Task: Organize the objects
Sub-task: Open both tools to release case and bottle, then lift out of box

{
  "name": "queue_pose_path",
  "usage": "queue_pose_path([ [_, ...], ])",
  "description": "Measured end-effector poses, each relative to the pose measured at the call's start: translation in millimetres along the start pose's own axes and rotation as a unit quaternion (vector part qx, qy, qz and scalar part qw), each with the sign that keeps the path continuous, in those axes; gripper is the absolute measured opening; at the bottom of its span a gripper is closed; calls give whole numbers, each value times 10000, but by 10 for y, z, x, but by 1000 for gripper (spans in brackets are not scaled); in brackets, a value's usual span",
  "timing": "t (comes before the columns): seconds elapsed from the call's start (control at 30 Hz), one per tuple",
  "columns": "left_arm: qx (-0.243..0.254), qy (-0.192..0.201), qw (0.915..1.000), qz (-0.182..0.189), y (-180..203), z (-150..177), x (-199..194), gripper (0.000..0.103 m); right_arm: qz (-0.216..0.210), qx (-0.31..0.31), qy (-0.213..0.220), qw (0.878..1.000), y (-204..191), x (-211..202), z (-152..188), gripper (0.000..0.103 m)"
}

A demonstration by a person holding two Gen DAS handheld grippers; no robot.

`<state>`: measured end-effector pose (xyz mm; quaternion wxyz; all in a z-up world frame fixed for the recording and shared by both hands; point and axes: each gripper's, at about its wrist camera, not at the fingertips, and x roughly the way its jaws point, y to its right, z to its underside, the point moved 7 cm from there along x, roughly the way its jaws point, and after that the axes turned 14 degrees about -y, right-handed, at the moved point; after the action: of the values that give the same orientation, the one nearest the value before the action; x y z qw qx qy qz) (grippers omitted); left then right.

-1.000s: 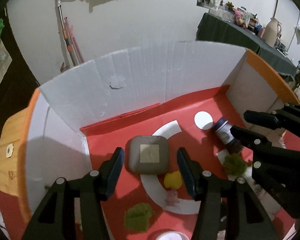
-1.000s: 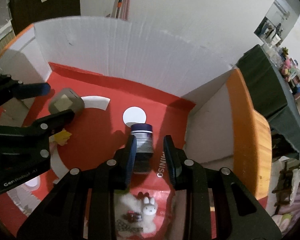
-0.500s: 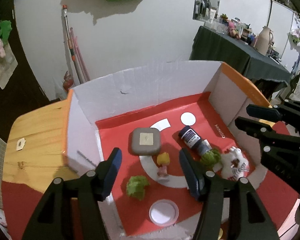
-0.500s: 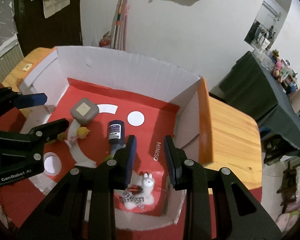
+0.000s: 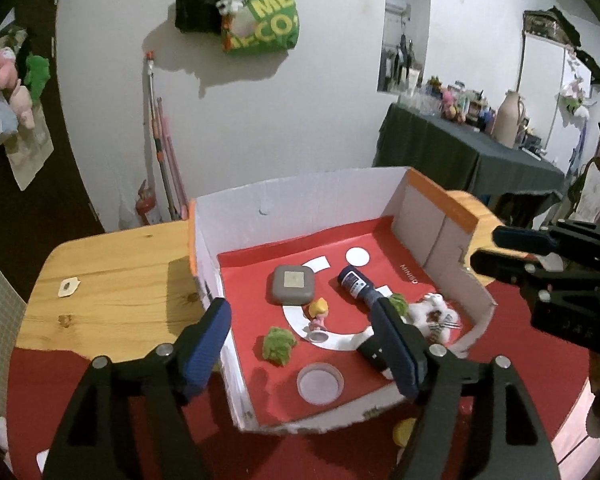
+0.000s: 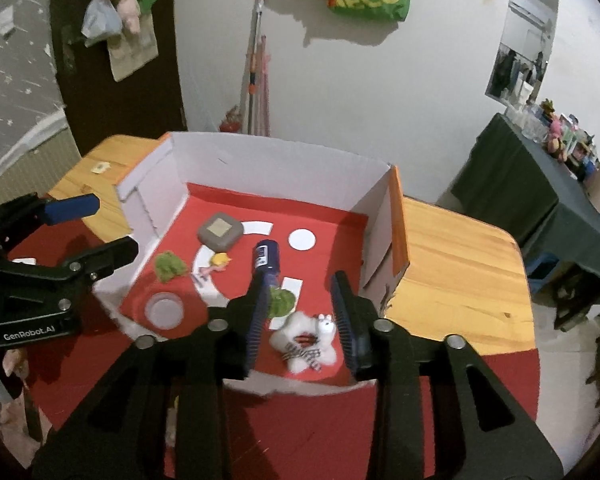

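An open cardboard box (image 5: 300, 196) (image 6: 260, 160) with a red floor holds a grey square case (image 5: 293, 284) (image 6: 220, 231), a dark blue bottle lying on its side (image 5: 354, 283) (image 6: 267, 257), a small blonde figurine (image 5: 319, 316) (image 6: 217, 262), two green fuzzy clumps (image 5: 277, 345) (image 6: 168, 265), a white plush (image 5: 434, 314) (image 6: 306, 340) and a clear round lid (image 5: 320, 383) (image 6: 165, 309). My left gripper (image 5: 304, 344) is open and empty above the box's near edge. My right gripper (image 6: 300, 320) is open and empty above the plush.
The box sits on a wooden table (image 5: 112, 276) (image 6: 456, 264) partly covered by red cloth (image 5: 340, 448). A dark-clothed side table (image 5: 460, 156) with clutter stands at the right. Bags hang on the white wall (image 5: 260, 16).
Both grippers have pulled back and up out of the box. The blue bottle, earlier between the right fingers, now lies free on the box floor. The right gripper has opened wider.
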<state>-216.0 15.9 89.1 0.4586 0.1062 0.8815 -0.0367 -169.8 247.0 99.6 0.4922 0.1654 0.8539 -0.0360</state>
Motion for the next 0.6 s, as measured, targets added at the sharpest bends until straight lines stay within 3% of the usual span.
queue_pose_path([
  [0.07,-87,89,9999,112,-12,67,-78,77,-4,-18,207,9998,-24,-116,37,63],
  [0.17,-198,192,9993,255,-23,181,-169,80,-21,-74,406,9991,-96,-285,146,63],
  [0.27,-243,339,9989,235,-31,315,-257,89,-66,-94,623,9980,-181,-452,296,65],
  [0.4,-338,433,9983,181,-27,494,-316,98,-91,-74,974,9952,-286,-622,519,79],
  [0.6,-538,405,9972,324,-9,813,-334,102,-202,-34,1102,9937,-410,-677,832,83],
])
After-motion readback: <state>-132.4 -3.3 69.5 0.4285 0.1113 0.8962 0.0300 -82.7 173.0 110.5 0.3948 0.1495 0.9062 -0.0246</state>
